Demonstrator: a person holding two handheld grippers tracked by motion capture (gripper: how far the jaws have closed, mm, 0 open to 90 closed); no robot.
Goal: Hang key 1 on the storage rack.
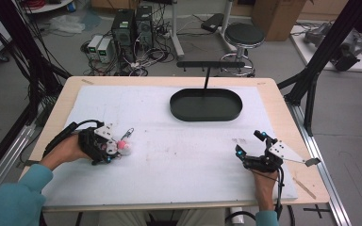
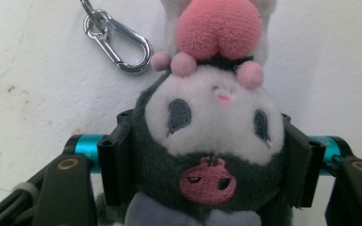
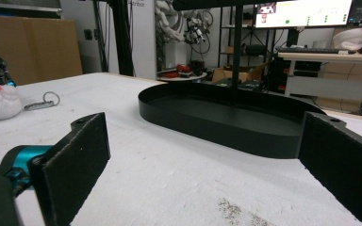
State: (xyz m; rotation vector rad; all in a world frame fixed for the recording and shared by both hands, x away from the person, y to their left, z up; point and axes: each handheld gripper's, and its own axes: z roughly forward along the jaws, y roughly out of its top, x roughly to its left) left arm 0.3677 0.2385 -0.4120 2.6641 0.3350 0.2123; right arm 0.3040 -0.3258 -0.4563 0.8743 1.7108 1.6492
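Note:
A small plush toy [image 2: 212, 117] with a dark hood, white face and pink ears lies on the white mat at the left [image 1: 124, 147]. A silver carabiner clip [image 2: 122, 44] trails off its far end. My left gripper [image 2: 207, 155] is closed around the toy's head, with a black pad pressing on each side. At the right of the mat my right gripper [image 1: 250, 143] rests low, open, with nothing between its wide-set pads [image 3: 75, 160]. In the right gripper view the toy [image 3: 0, 101] shows far off at the left.
A black oval tray [image 1: 206, 117] sits at the back centre of the mat, with a thin black post and crossbar [image 1: 210, 64] rising behind it. The white mat [image 1: 179, 155] covers most of the wooden table. Computers, cables and a stool stand beyond the far edge.

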